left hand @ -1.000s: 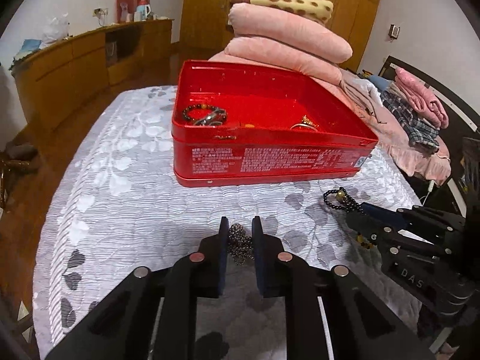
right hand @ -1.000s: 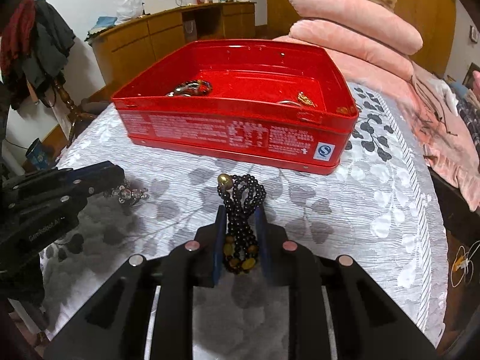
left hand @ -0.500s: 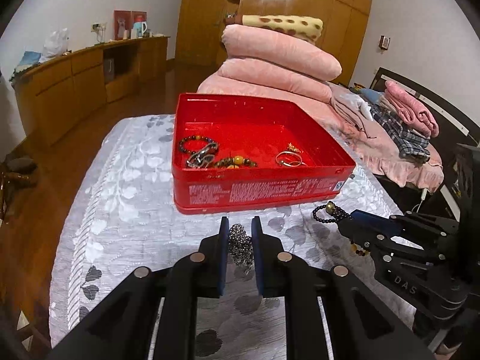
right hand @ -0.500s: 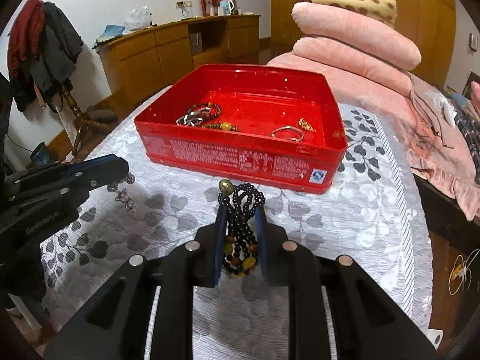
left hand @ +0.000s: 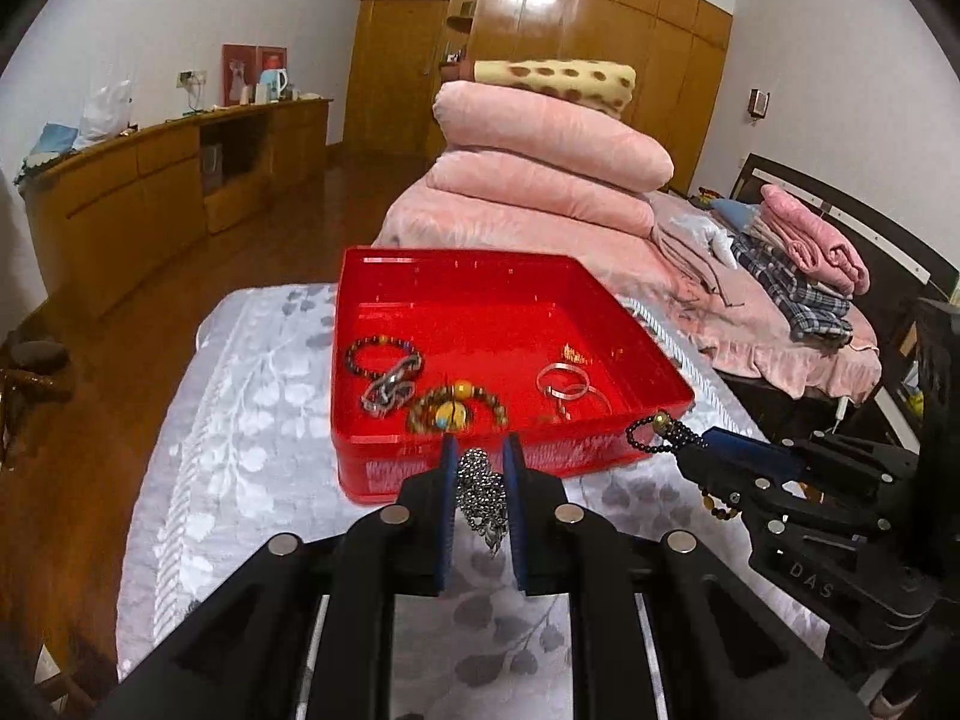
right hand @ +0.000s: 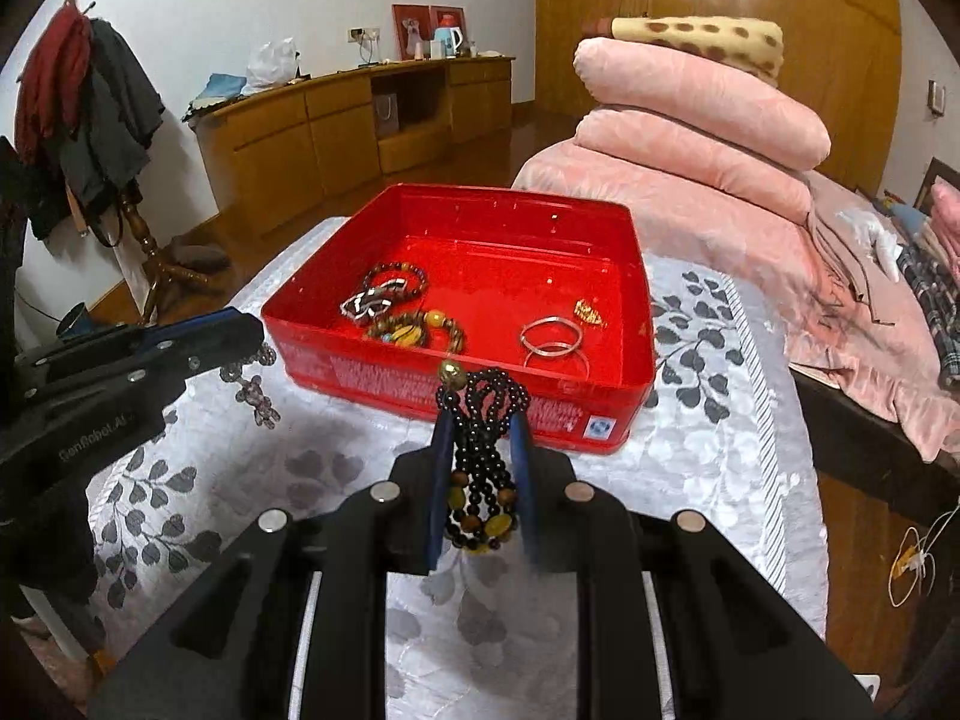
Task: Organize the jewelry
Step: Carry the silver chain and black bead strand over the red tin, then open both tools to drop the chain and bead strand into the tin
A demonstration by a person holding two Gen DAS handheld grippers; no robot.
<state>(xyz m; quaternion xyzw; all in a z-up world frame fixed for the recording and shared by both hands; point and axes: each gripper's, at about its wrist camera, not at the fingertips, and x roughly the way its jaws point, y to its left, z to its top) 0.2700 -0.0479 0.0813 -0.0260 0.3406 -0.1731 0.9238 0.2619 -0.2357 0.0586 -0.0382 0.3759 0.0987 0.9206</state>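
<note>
— Bedspread (right hand: 720, 432), pale grey with a darker leaf print, spread flat as the working surface; nothing loose left on the visible part.

— Tin (right hand: 600, 408), square, red, shallow, lid off, sitting mid-spread near both claws. Open top probably for dropping pieces straight in.

— Inside already: brown beaded bracelet (left hand: 384, 354) and silver link chain (left hand: 390, 387) at the left, amber-bead bracelet (left hand: 456, 411) by the front wall, thin silver bangles (left hand: 564, 384) at the right. Kept apart, likely so strands stay untangled.

— Right gripper (right hand: 480, 468), clenched on a black beaded bracelet (right hand: 480, 420) with amber stones, loops sticking out past the tips, brass bead on top. Held just short of the tin's front wall, clear of the cloth.

— Left gripper (left hand: 480, 498), likewise clamped, on a bunched silver chain (left hand: 480, 492) hanging between the blue pads, its tail dangling below. Also short of the front wall, beside the other claw.

— Next, by judgement: over the rim, then release, one at a time to avoid a tangle.
</note>
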